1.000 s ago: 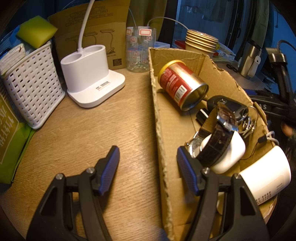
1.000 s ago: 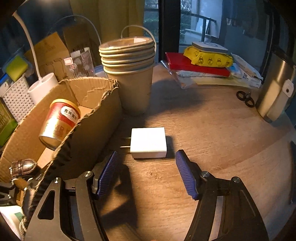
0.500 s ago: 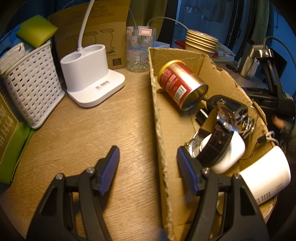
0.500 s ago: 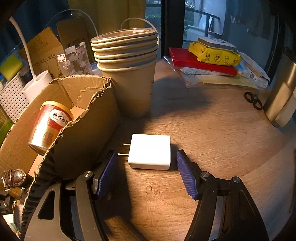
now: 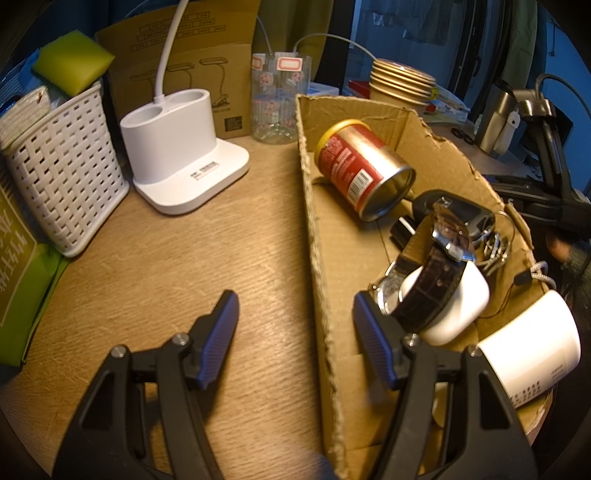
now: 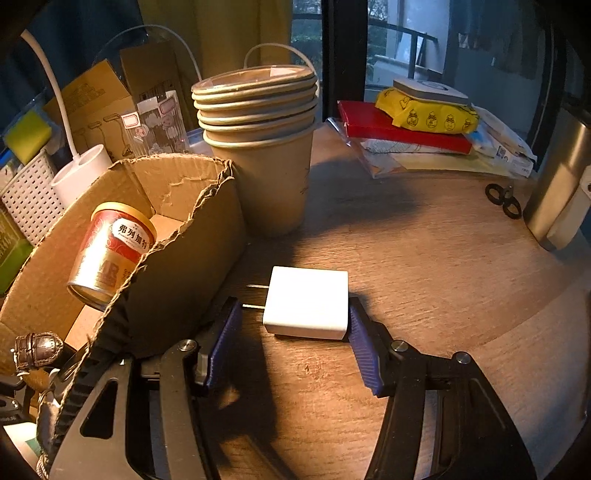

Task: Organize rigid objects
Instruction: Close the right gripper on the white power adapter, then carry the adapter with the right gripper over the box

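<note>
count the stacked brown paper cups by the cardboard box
6 brown paper cups, judged by visible rims, nested in one stack on the wooden table beside the torn cardboard box; more could hide inside.

I am at a wooden table (image 6: 424,258), its grain lit warm and yellow from above, with hard shadows. At the far edge, a dark window frame (image 6: 343,55) shows dim greenish daylight and a railing (image 6: 402,33) outside. A yellowish curtain (image 6: 236,33) hangs far left of it. The far right lies in blue shade.
</note>
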The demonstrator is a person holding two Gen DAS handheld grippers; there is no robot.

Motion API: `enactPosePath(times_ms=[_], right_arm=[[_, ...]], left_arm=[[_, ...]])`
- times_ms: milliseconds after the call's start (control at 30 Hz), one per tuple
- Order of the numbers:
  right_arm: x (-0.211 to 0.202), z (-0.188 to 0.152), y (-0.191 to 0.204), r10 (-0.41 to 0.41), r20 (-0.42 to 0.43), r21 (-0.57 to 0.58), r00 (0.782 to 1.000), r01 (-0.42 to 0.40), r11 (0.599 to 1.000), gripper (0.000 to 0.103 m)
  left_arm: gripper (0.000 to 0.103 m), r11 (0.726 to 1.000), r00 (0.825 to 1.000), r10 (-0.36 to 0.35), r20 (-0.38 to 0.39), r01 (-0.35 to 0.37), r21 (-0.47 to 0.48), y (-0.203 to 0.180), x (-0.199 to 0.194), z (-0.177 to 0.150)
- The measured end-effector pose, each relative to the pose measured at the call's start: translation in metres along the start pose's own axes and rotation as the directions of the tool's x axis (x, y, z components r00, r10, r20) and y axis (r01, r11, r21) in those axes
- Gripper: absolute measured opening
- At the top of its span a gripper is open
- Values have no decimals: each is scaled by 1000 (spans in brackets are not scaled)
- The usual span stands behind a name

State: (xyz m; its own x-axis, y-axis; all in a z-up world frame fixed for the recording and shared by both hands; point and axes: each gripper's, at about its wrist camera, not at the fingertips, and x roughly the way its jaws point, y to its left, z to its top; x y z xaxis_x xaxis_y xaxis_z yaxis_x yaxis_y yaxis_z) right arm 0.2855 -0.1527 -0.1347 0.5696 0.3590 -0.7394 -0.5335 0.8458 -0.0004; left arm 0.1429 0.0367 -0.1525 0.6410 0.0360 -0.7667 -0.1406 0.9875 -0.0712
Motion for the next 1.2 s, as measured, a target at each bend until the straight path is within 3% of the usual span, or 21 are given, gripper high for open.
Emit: enactPosePath(times_ms=[567,800,1200], right_arm=[[-58,2,8,13,139,14,990,-16,1000,60],[-86,4,35,58,213,-42,975,-50,998,60],[-107,3,90,139,250,-172,958,-98,980,60]], left_arm=[[66,1000,1000,-1,0,1,0,1,0,0],[66,1000,1000,-1,0,1,0,2,0,0],[66,1000,1000,-1,1,1,0,2,0,0]])
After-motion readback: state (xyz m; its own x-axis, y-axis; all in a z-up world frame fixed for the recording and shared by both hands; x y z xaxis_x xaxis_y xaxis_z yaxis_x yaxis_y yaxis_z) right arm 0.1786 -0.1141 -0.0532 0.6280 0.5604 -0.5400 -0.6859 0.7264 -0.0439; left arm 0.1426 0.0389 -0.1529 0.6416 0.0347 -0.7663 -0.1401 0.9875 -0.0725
